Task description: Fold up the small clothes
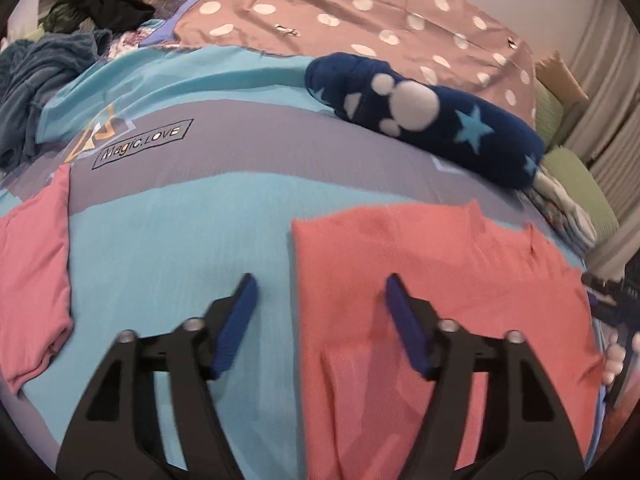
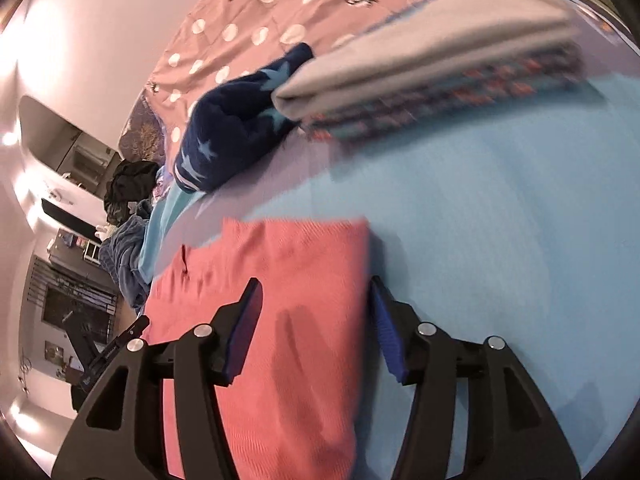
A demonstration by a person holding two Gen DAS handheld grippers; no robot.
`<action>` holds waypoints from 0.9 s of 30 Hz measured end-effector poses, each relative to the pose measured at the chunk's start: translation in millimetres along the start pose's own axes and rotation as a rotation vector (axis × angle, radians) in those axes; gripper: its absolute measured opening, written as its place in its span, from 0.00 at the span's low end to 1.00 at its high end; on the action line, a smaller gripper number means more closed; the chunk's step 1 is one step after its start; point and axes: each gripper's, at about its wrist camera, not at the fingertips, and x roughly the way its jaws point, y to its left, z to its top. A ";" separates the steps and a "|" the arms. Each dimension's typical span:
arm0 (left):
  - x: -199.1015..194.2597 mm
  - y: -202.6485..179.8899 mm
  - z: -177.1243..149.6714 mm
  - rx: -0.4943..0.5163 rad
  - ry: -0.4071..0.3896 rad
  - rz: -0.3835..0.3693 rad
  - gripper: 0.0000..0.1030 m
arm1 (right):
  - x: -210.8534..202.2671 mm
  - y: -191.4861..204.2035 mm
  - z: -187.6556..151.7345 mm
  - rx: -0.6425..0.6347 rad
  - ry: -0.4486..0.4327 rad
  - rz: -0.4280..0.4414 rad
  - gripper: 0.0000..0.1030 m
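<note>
On the bed, the coral garment lies flat and partly folded so its edges can be taken. The left gripper hangs over its 9 o'clock edge, fingers apart, gripping nothing. The right gripper straddles the 3 o'clock edge, also unclosed. Folded clothes wait at 1 o'clock, out of the way

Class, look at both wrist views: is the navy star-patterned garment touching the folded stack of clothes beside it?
Touching. In the right wrist view the navy star-patterned garment lies pressed against the end of the folded stack, with no bedsheet showing between them.
</note>
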 end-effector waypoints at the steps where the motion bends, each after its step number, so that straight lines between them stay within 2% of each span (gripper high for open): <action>1: 3.2 0.0 4.1 -0.005 -0.001 -0.014 0.31 | 5.8 6.0 1.3 -0.033 0.023 -0.008 0.07; 2: 6.9 -0.3 8.4 -0.010 0.007 -0.064 0.06 | 6.7 11.7 1.6 -0.061 0.021 -0.030 0.07; 4: 6.4 -4.5 12.1 -0.003 -0.002 -0.074 0.06 | -4.5 26.8 2.6 -0.138 -0.031 -0.068 0.07; 7: -8.4 -15.1 13.9 0.037 -0.090 -0.044 0.05 | -25.4 30.8 10.9 -0.127 -0.087 -0.030 0.06; 9: -16.2 -20.1 15.4 0.045 -0.144 -0.011 0.05 | -27.2 33.9 18.3 -0.143 -0.098 -0.048 0.06; 10: -15.6 -25.7 15.3 0.071 -0.164 0.030 0.05 | -23.7 34.1 20.4 -0.146 -0.095 -0.058 0.06; 11: -12.8 -27.5 15.1 0.087 -0.161 0.055 0.05 | -16.7 33.6 21.0 -0.154 -0.081 -0.071 0.06; 13: 4.7 -28.1 10.9 0.105 -0.094 0.096 0.05 | 4.0 31.7 15.6 -0.185 -0.013 -0.118 0.07; 15: 10.7 -21.1 8.3 0.090 -0.051 0.100 0.11 | 10.0 23.3 7.3 -0.175 0.015 -0.188 0.11; 16: 5.1 -15.6 8.2 0.065 -0.058 0.094 0.18 | 5.6 22.5 4.0 -0.164 0.005 -0.181 0.14; 17: -1.6 -10.6 7.5 0.047 -0.071 0.096 0.33 | -2.8 20.2 -0.3 -0.153 -0.007 -0.175 0.17; 19: -20.1 -2.5 4.3 0.031 -0.107 0.109 0.45 | -24.7 17.0 -12.4 -0.155 -0.033 -0.180 0.24; 21: -46.4 4.8 -5.1 0.037 -0.130 0.102 0.50 | -51.3 12.9 -33.2 -0.176 -0.033 -0.162 0.25; 23: -67.2 8.4 -21.2 0.048 -0.126 0.072 0.61 | -68.0 9.4 -53.2 -0.175 -0.014 -0.124 0.26; 25: -83.9 7.8 -44.9 0.069 -0.101 0.036 0.65 | -81.1 8.5 -80.4 -0.182 0.008 -0.089 0.30; 27: -93.2 3.5 -71.0 0.092 -0.060 0.005 0.65 | -83.3 7.4 -108.9 -0.198 0.047 -0.099 0.31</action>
